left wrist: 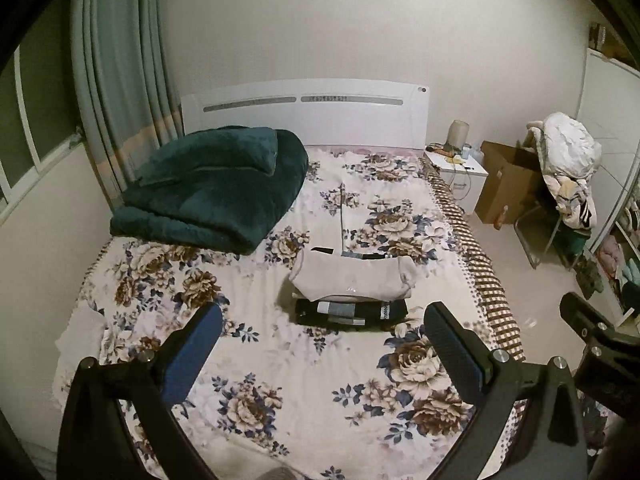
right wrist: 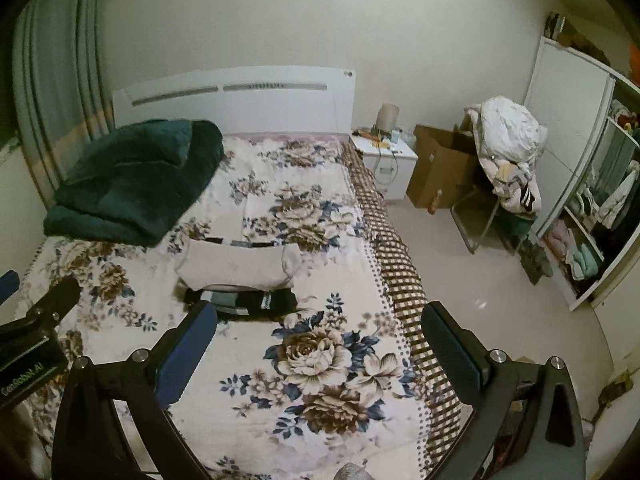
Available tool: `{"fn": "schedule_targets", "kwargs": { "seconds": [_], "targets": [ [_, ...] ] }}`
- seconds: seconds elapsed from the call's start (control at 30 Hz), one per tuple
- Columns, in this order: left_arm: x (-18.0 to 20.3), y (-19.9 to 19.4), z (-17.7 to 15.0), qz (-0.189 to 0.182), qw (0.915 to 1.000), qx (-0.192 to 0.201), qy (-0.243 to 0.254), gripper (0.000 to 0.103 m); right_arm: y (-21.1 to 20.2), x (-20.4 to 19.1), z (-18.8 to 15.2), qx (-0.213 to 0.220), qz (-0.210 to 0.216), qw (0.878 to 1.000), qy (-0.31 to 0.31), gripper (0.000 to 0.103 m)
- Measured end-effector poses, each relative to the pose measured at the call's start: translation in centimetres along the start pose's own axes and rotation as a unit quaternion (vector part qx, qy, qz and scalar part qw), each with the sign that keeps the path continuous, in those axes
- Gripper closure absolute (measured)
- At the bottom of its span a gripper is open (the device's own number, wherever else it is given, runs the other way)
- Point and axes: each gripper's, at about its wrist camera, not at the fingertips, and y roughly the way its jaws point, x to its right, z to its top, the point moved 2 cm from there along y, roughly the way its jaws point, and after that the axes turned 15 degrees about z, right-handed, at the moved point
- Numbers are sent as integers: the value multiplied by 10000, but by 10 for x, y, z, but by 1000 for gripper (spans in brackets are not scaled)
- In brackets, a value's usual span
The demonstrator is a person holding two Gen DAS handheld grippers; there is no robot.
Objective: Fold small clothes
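left gripper [left wrist: 322, 328] and right gripper [right wrist: 318, 326] hover side by side, jaws spread wide, gripping nothing, both tilted slightly downward.

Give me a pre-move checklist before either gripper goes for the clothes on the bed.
1. Left gripper open, holding nothing: ok.
2. Right gripper open, holding nothing: ok.
3. Both above the floral bedspread, short of the clothes: ok.
4. Beige garment lying folded on the dark striped garment: ok.
5. More dark clothing beyond the beige one: cannot tell if folded.
6. Green blanket apart from the stack: ok.
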Motion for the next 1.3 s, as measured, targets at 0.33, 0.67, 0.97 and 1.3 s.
{"fn": "schedule_targets", "kwargs": {
  "seconds": [0.33, 0.67, 0.97, 1.3],
  "targets": [
    [-9, -48, -3, -2, 9997, 210, -85, 0, -79, -6, -4, 310, 113, 9995, 0, 0],
    [-12, -71, -7, 39, 9995, 286, -153, 0, -105, -5, -4, 409, 154, 9990, 5, 0],
    [-17, -79, -5, 126, 9990, 358, -216, 0, -112, -7, 5, 444, 201, 9988, -29, 0],
    [-16, -81, -6, 146, 9990, 362, -203, 0, -114, -11, 7, 420, 243, 9988, -51, 0]
  ]
}}
